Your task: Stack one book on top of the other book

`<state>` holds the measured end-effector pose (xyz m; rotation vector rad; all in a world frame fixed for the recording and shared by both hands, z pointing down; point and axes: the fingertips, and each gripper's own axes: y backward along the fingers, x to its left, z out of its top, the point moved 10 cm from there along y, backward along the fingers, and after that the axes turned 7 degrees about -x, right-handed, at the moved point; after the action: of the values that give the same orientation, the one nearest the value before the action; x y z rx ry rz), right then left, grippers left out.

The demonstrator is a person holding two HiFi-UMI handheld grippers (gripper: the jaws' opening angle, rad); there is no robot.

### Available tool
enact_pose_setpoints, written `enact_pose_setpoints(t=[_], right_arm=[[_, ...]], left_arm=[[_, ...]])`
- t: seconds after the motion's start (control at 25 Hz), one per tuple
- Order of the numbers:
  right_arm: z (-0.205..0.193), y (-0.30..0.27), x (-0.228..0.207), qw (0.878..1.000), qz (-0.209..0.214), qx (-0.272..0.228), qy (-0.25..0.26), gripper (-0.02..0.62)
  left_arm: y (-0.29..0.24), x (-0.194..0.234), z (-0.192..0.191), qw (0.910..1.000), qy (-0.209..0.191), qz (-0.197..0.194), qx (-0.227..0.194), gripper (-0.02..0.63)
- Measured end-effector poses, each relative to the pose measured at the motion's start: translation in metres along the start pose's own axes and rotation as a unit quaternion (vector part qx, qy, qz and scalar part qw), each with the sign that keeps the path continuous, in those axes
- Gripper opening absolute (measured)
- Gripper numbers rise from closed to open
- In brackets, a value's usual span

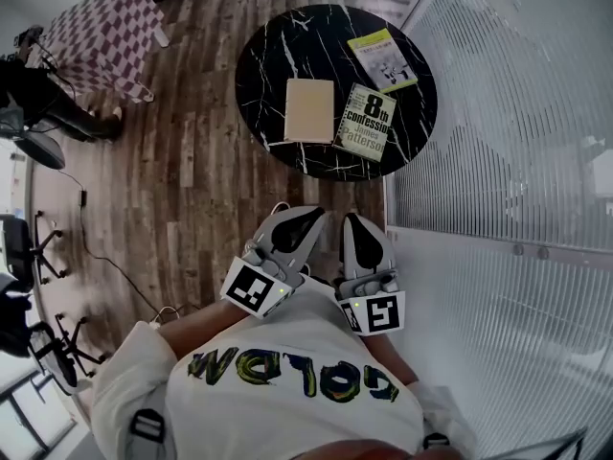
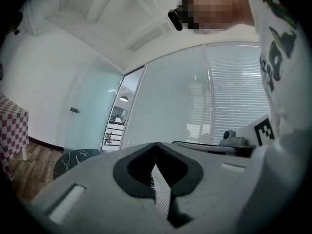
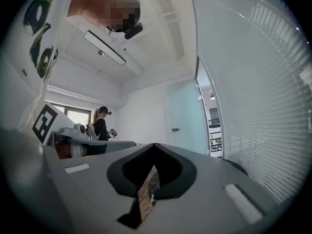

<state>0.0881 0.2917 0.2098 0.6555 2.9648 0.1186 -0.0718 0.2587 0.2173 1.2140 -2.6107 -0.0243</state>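
Left tool (image 1: pixel 306 218) and right tool (image 1: pixel 354 223) were closed, empty; a plain tan book (image 1: pixel 310 110) lay beside a dark-covered book (image 1: pixel 367 123) on the table (image 1: pixel 273 51)

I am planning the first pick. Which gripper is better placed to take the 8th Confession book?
Probably the right gripper: the 8th Confession book lies straight ahead of it on the marble table. The left gripper faces the tan book.
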Motion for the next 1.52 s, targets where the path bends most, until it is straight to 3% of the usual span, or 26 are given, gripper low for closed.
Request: enact_pose_setpoints(t=[0.52,0.96,1.52], right_arm=[[-0.001,-0.082,0.001,1.0,-0.003,0.003,0.016,0.002],[-0.006,-0.135,0.008,1.0,0.0,0.004,0.024,0.002],[-0.016,-0.162,-0.011,1.0,0.006,0.017,0.02,0.002]], left_arm=[[-0.029,0.071,0.023,0.9995,-0.009,-0.03,-0.01,0.002],[-0.039,0.123,0.03,0.9994,-0.002,-0.032,-0.011,0.002],[-0.061,0.147,0.024,0.9998,0.004,-0.018,-0.003,0.002]])
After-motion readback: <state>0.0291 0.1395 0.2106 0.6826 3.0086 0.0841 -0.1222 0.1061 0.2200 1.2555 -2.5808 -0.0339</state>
